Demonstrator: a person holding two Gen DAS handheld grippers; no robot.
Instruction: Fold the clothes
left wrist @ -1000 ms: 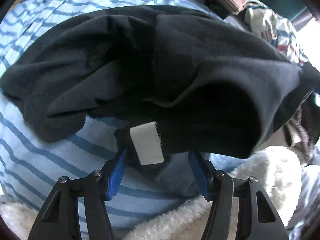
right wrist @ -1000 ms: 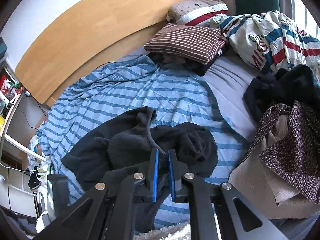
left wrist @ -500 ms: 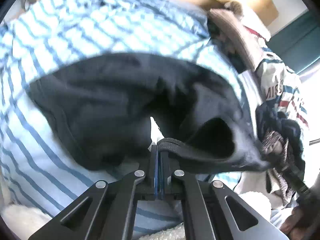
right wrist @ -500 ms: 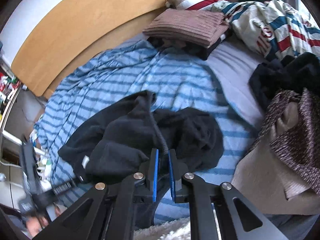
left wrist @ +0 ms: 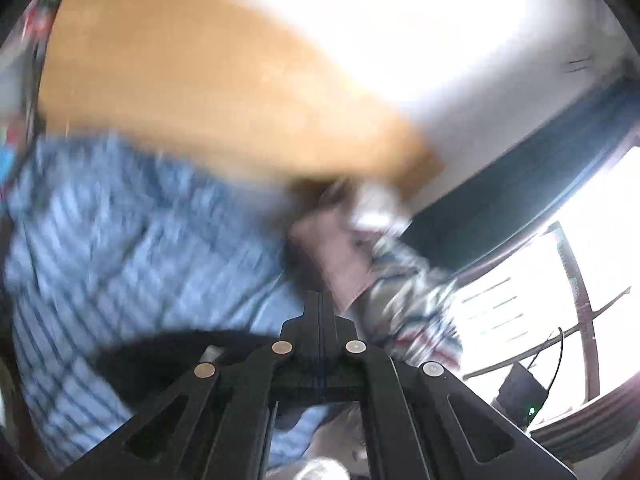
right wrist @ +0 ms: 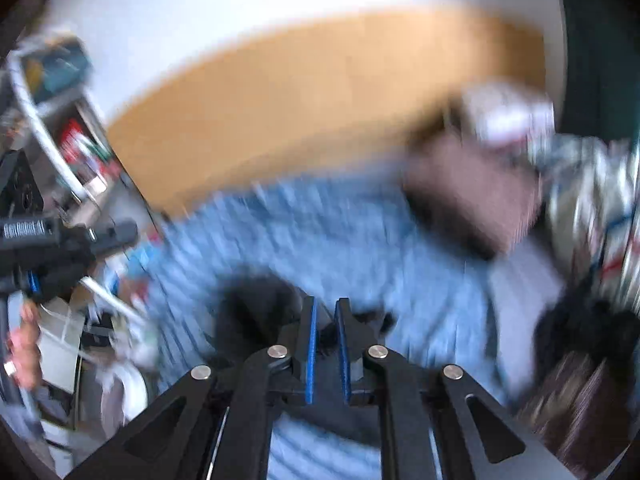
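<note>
Both views are smeared by fast motion. In the left wrist view my left gripper [left wrist: 320, 308] has its jaws pressed together, and the black garment [left wrist: 160, 356] hangs just below and left of them. In the right wrist view my right gripper [right wrist: 325, 320] holds its blue pads [right wrist: 310, 344] a narrow gap apart with dark cloth of the black garment [right wrist: 256, 312] bunched between and under them. The other hand-held gripper [right wrist: 48, 240] shows at the far left there, raised, with a hand [right wrist: 20, 344] on it.
The blue striped sheet [right wrist: 320, 240] covers the bed below the wooden headboard [right wrist: 300, 100]. A brownish striped pillow [right wrist: 472, 192] and a patterned duvet [right wrist: 592, 200] lie at the right. Dark clothes [right wrist: 580, 332] pile at the right edge. Cluttered shelves [right wrist: 72, 140] stand at the left.
Both grippers have swung sharply upward, so the headboard and wall now fill the views. The black garment has risen off the sheet with them. The left gripper shut on its edge about a second ago.
</note>
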